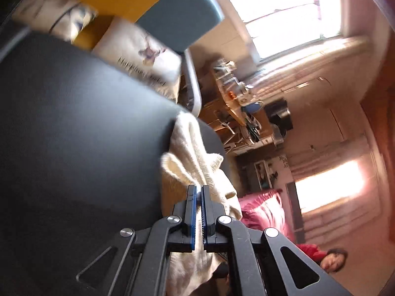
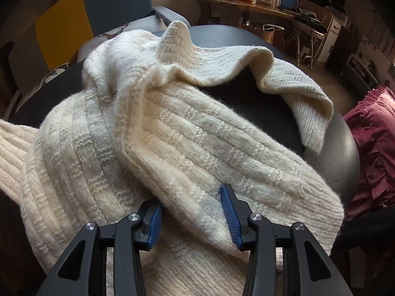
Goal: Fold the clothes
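Cream cable-knit wool fills the near field of my right wrist view: the sweater (image 2: 153, 133) lies rumpled on a dark round table (image 2: 345, 153), one edge spilling over the rim toward me. My right gripper (image 2: 191, 204) hangs steeply above it, its blue pads spread about halfway, straddling a raised fold; whether they press it I cannot tell. My left gripper (image 1: 198, 197) has its pads pressed together; the sweater (image 1: 195, 157) trails from just past the tips, so I judge a thin edge is pinched, though the contact itself is hidden.

Long axis: the body runs from the near-left hem diagonally away to the far right, where the ribbed band (image 2: 246, 64) curls up and opens toward the room beyond.

Risks, as I judge them: the heavy overhang could drag the garment off the table if my left pinch slips, since the grip seems to catch little wool; closing my right pads on the fold could gather two layers and set a crooked crease; lifting one side alone could twist the knit.

Farther off stand a yellow-and-grey chair (image 2: 81, 12) and a cluttered wooden desk (image 2: 246, 7).
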Available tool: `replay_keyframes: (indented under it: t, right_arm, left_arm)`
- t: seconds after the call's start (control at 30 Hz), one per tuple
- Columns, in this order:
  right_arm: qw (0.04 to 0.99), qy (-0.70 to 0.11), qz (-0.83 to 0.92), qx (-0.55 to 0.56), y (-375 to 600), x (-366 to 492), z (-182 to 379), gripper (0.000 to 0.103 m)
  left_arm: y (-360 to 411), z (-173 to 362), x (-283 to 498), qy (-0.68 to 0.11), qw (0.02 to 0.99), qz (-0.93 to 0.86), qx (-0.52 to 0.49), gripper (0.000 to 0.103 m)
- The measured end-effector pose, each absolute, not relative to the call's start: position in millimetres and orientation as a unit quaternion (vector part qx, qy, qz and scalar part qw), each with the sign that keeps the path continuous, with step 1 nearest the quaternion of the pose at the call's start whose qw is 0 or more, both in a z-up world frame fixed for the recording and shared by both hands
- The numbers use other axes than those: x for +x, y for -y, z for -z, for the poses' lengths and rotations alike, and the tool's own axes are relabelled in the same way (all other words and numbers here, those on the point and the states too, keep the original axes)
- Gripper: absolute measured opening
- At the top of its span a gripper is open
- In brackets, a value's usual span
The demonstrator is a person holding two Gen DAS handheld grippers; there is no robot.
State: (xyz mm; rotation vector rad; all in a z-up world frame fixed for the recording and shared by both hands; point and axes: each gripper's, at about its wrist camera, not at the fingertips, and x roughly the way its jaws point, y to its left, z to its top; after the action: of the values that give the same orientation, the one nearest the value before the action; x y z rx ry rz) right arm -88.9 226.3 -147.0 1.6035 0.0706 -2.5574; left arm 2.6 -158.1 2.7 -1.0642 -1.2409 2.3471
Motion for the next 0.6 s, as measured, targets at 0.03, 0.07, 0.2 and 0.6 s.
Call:
replay_keyframes:
  t: [0.03,0.07,0.2,0.6]
  right_arm:
    - [0.060,-0.024,0.845,0.532,-226,-89,146,0.046]
    - [0.058,-0.025,0.844,0.533,-225,-88,146,0.046]
    - [0.064,-0.015,0.839,0.540,-228,-87,144,0.045]
    - [0.111,0.047,0.851,0.512,-229,-74,121,0.045]
  left_arm:
    - [166,-2,10,0.413,0.126,-0.822,-0.372,0.003]
    - [175,-1,17,0.396,0.112,-0.830,-0.376,0.004]
    - [194,31,44,0.393,0.061,-0.821,-0.410,0.004]
    - [210,66,37,0.270,0.034,-0.839,-0.471,0.031]
